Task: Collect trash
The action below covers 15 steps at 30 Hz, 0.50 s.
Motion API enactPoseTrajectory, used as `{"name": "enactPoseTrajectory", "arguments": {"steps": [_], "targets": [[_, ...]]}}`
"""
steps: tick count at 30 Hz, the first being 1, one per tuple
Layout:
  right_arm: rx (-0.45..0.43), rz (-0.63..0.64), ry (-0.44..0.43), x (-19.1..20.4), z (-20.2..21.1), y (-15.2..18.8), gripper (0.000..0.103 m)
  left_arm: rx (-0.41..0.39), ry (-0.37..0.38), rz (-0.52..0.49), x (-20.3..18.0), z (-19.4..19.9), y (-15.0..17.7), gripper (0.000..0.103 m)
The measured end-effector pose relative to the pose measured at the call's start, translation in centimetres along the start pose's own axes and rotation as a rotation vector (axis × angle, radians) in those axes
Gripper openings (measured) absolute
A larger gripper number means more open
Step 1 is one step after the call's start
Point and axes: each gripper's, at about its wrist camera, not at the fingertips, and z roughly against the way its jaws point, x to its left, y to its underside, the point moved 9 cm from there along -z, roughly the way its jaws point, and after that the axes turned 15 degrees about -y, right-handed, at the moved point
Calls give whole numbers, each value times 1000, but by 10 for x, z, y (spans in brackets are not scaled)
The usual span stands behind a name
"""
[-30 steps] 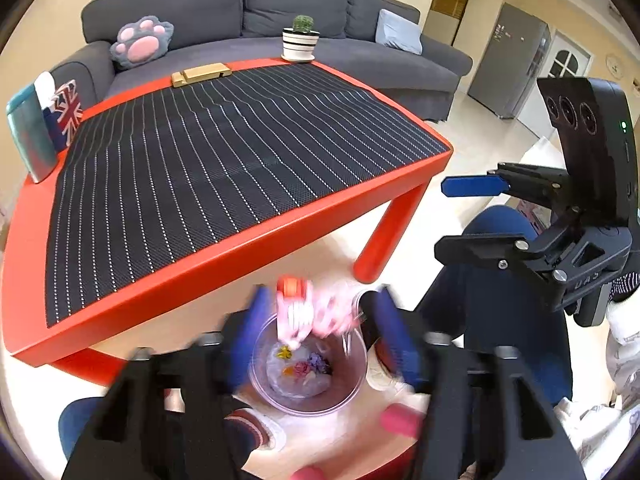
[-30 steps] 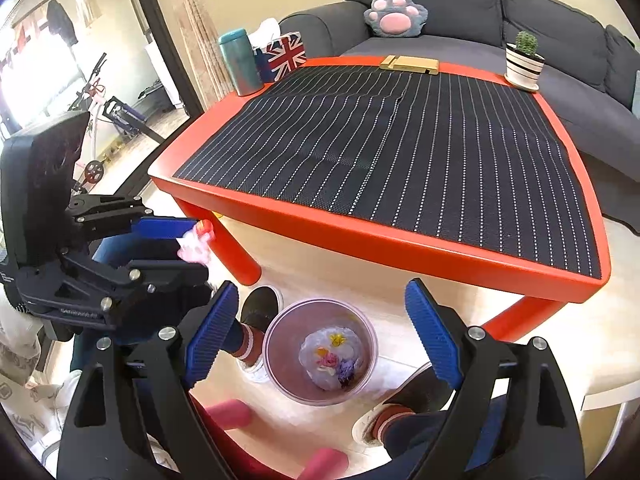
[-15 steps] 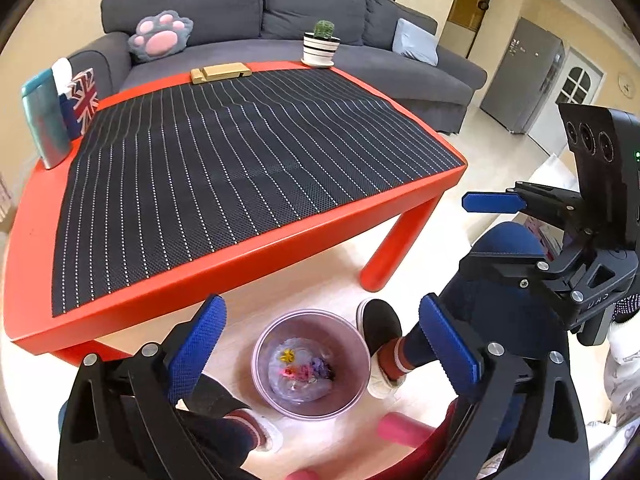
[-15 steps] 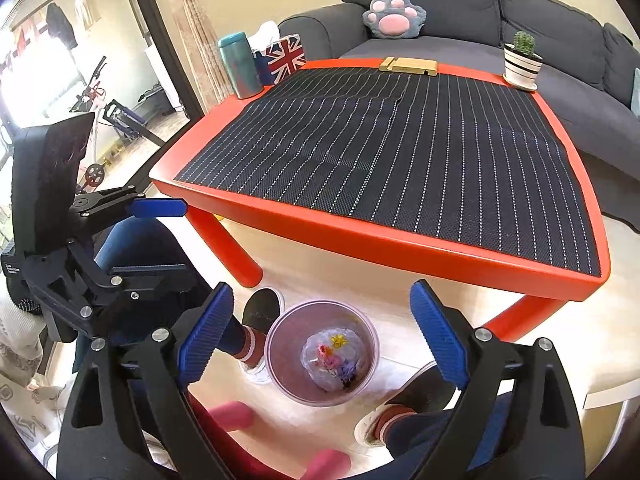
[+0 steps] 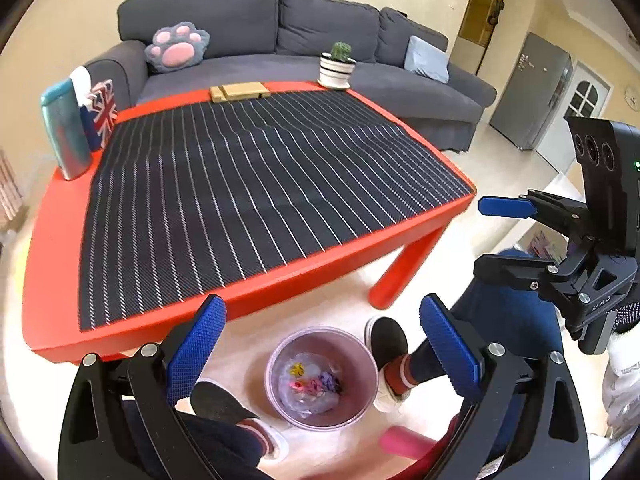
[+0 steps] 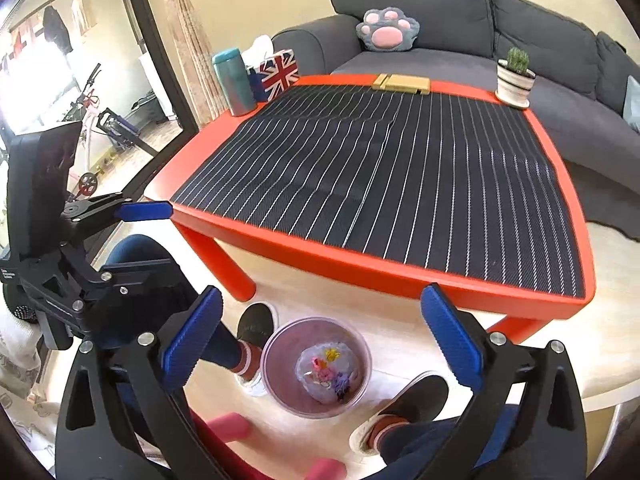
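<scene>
A pale purple trash bin (image 5: 357, 360) (image 6: 280, 360) stands on the floor in front of the red table (image 5: 320, 260). Colourful crumpled trash (image 5: 310, 384) (image 6: 328, 372) lies in a clear liner inside it. My left gripper (image 5: 323, 308) hangs above the bin, open, with nothing between its blue pads. My right gripper (image 6: 322, 296) is also over the bin; its jaws are opening and nothing is between them. Each gripper shows in the other's view: the right gripper (image 5: 496, 236) at the right side, the left gripper (image 6: 152, 240) at the left side.
A person's feet in dark slippers (image 5: 386, 338) (image 6: 256, 322) flank the bin. A black striped mat (image 5: 260, 184) covers the table, with a teal bottle (image 5: 66, 132), a flag tissue box (image 5: 102, 114), wooden blocks (image 5: 240, 91) and a potted cactus (image 5: 338, 66). A grey sofa (image 5: 240, 28) stands behind.
My left gripper held a pink and red wrapper over the bin, opened and let it drop in, then rose a little. The right gripper's jaws spread wider.
</scene>
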Motion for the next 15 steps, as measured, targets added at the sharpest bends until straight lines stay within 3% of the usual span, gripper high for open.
{"name": "enactPoseTrajectory", "arguments": {"steps": [15], "targets": [[-103, 43, 37, -9, 17, -83, 98, -95, -54, 40, 37, 10, -70, 94]]}}
